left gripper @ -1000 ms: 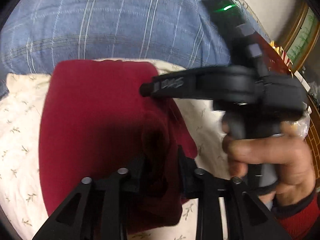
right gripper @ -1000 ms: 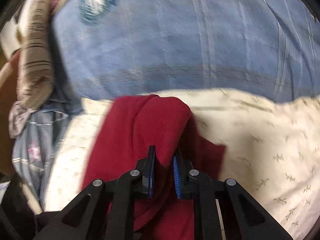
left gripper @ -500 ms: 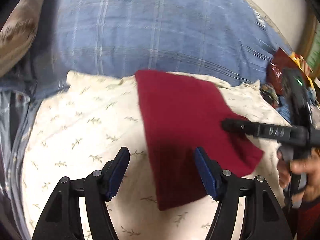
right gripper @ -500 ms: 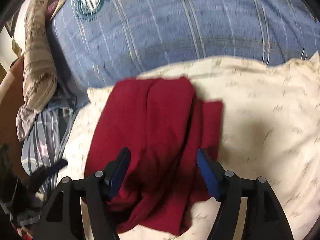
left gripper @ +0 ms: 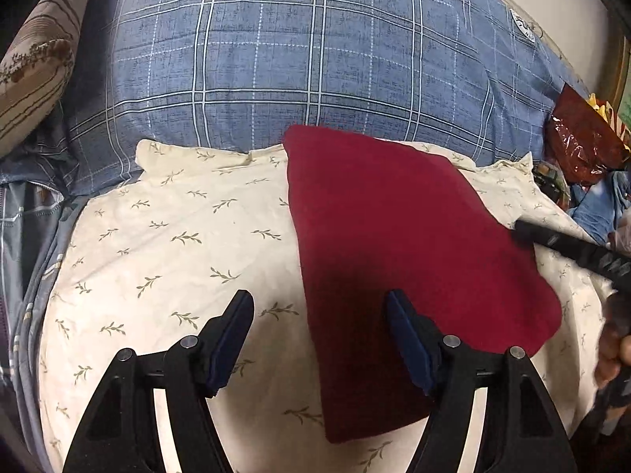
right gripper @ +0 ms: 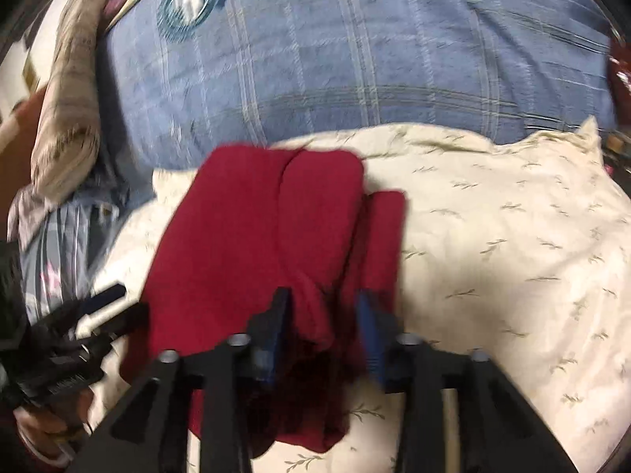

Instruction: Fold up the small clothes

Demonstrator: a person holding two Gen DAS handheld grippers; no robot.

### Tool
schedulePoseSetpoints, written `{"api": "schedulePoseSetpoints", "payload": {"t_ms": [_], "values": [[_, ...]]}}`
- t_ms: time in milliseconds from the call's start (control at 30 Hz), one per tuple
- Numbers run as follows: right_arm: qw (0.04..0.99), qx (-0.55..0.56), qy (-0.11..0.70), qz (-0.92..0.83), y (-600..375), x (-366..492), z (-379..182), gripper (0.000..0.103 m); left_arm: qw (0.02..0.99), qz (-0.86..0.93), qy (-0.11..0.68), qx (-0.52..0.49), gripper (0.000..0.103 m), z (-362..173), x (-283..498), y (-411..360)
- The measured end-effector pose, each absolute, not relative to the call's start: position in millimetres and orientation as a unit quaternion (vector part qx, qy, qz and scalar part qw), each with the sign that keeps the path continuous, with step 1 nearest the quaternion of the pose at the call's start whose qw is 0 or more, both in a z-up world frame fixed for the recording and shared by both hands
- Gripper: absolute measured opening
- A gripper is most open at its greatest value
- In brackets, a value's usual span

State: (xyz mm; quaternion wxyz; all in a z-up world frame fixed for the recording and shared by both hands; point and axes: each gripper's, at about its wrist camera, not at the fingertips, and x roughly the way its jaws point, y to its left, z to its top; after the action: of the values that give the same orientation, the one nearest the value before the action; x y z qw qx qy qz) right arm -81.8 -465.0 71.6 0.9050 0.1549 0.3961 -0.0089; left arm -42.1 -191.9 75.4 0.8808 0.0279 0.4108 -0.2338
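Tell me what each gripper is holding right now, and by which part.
Nothing is held. The left gripper stands open above the red garment, which lies folded on the cream pillow. The right gripper has just been closing, straddling a fold without pinching it.

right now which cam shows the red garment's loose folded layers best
The right wrist view: the red garment shows overlapping layers and a bunched edge near the right claw, though blurred. The left wrist view shows the red garment sharply, but only as one flat smooth panel.

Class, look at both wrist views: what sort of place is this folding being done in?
Probably a bedroom, on a bed: a blue checked pillow, a cream leaf-print pillow under the red garment, and a striped cushion beside them.
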Motion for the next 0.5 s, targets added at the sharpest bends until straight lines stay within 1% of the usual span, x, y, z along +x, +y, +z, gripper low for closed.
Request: {"api": "schedulePoseSetpoints", "payload": {"t_ms": [100,200,233,300,367,400,500], "values": [[0.922,0.13,0.365,0.004,-455.7,-87.5,90.3,0.046,0.88,-0.235,0.412,0.022,0.071,76.0,-42.9,-189.1],[0.927,0.111,0.354,0.047,-437.3,-77.9,93.8,0.045,0.882,-0.232,0.41,0.022,0.074,74.9,-42.2,-189.6],[0.927,0.103,0.356,0.05,-433.3,-73.3,90.8,0.043,0.882,-0.231,0.41,0.022,0.075,73.6,-41.3,-190.5],[0.923,0.086,0.373,0.033,-428.1,-60.6,76.7,0.041,0.882,-0.232,0.411,0.023,0.076,71.9,-41.1,-190.3],[0.911,0.088,0.404,0.009,-434.1,-46.6,54.2,0.041,0.881,-0.234,0.411,0.024,0.077,71.4,-39.6,-191.7],[0.906,0.094,0.412,0.007,-438.2,-41.5,44.6,0.043,0.88,-0.235,0.411,0.026,0.077,71.0,-38.5,-192.7],[0.905,0.135,0.403,0.023,-450.5,-40.1,33.1,0.043,0.881,-0.235,0.41,0.029,0.078,71.3,-36.8,-193.9]]}}
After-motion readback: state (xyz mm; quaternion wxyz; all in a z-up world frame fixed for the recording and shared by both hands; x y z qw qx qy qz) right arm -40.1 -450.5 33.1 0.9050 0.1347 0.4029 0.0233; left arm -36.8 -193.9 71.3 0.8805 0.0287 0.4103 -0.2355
